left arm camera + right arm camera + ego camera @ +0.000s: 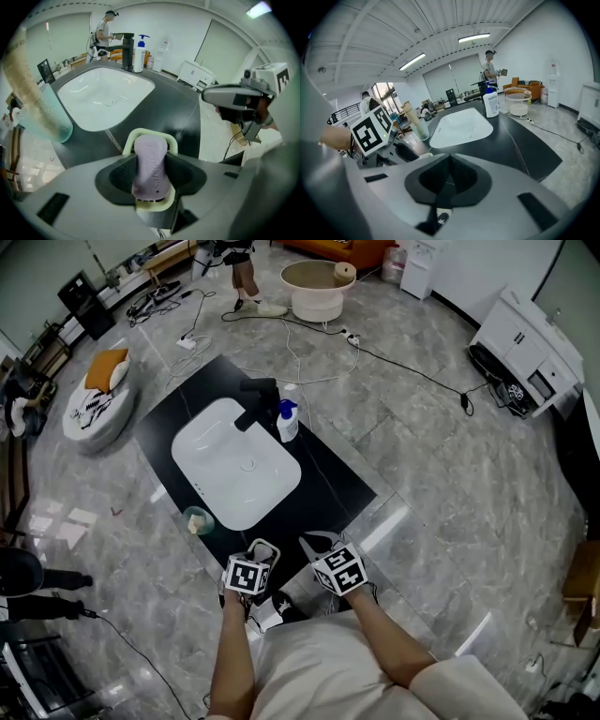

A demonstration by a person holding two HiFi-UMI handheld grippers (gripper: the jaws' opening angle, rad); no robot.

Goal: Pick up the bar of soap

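Bar of soap (150, 157) sits clamped between left tool (151, 176) jaws

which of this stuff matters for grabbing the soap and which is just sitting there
Part of the job:
- bar of soap, lilac, clamped in the left gripper
- pale green soap dish around it

Just lying about:
- pump bottle
- black tap
- white basin
- cup at the basin's edge
- right gripper, shut and empty

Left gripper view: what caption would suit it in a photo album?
The left gripper, fingers closed on a lilac bar of soap framed by a pale green dish, white sink beyond.
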